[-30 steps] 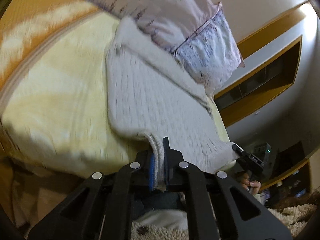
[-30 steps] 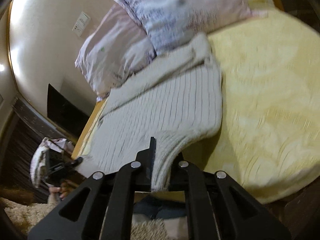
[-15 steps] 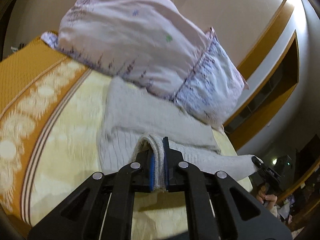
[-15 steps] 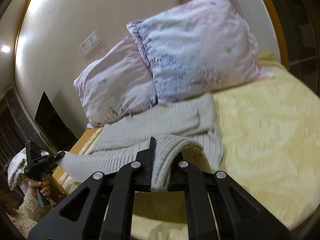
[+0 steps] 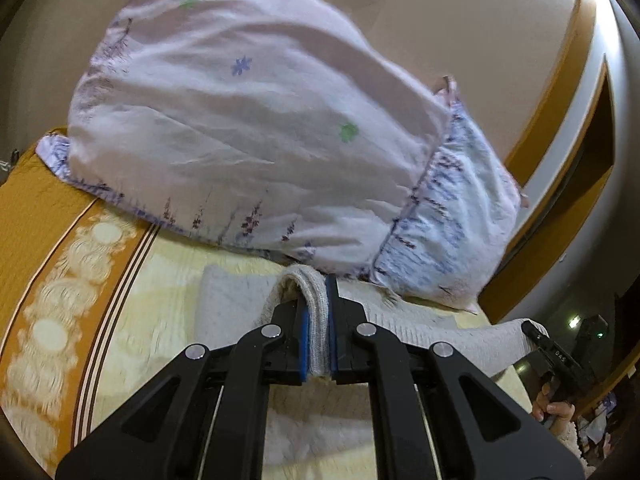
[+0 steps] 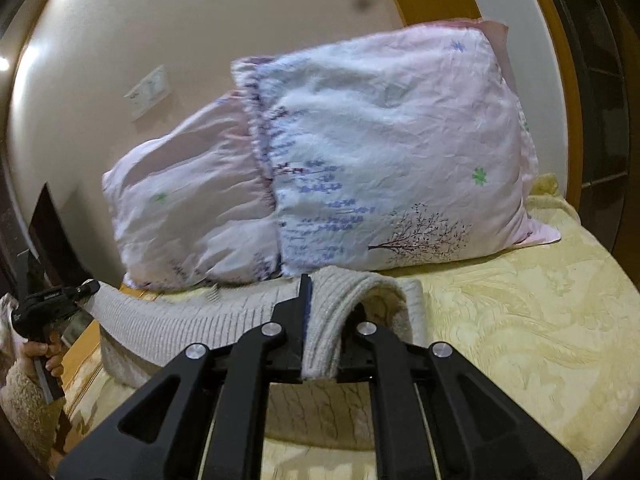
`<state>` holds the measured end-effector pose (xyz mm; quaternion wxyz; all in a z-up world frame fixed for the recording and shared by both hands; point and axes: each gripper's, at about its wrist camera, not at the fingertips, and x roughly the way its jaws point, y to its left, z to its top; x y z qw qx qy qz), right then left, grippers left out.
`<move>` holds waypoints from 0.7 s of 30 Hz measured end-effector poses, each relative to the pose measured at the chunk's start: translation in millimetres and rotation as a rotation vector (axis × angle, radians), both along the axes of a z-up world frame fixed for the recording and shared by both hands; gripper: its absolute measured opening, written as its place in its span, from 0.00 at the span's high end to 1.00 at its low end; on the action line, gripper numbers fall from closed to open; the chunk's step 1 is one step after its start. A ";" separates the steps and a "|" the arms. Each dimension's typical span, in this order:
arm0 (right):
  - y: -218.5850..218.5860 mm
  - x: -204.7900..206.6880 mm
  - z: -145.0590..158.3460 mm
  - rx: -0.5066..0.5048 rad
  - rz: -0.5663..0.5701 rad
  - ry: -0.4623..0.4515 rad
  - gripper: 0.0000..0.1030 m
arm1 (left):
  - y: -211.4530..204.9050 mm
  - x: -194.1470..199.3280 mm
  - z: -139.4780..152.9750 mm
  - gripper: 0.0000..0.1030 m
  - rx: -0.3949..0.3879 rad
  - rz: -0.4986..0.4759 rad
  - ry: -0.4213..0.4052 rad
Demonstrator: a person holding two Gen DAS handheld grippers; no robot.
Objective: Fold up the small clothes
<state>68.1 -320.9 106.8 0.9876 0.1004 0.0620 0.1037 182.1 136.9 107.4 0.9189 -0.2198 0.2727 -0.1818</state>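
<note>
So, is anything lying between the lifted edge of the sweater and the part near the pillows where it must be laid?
Nothing visible does. Both hand-held grippers, left and right, are shut on the sweater; the knit ahead is bare up to the pillows.

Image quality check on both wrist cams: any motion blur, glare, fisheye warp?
Left wrist: pillow and orange bedspread border smeared by motion; left gripper and clamped sweater sharp; wall trim bows strongly. Right wrist: sharper overall, tree print on the pillow crisp, left pillow slightly soft; bright glare on the wall upper left; dark vignette at corners.
</note>
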 end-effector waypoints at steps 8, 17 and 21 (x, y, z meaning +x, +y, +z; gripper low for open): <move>-16.8 113.3 -33.5 0.114 -0.061 0.297 0.94 | -2.1 83.4 -72.4 0.94 -0.037 0.012 0.208; -30.3 157.5 -34.1 0.271 -0.053 0.347 0.54 | 5.2 101.4 -96.3 0.85 -0.147 -0.001 0.284; -31.3 152.1 -29.2 0.260 -0.051 0.322 0.53 | 10.0 96.3 -86.5 0.42 -0.181 0.001 0.248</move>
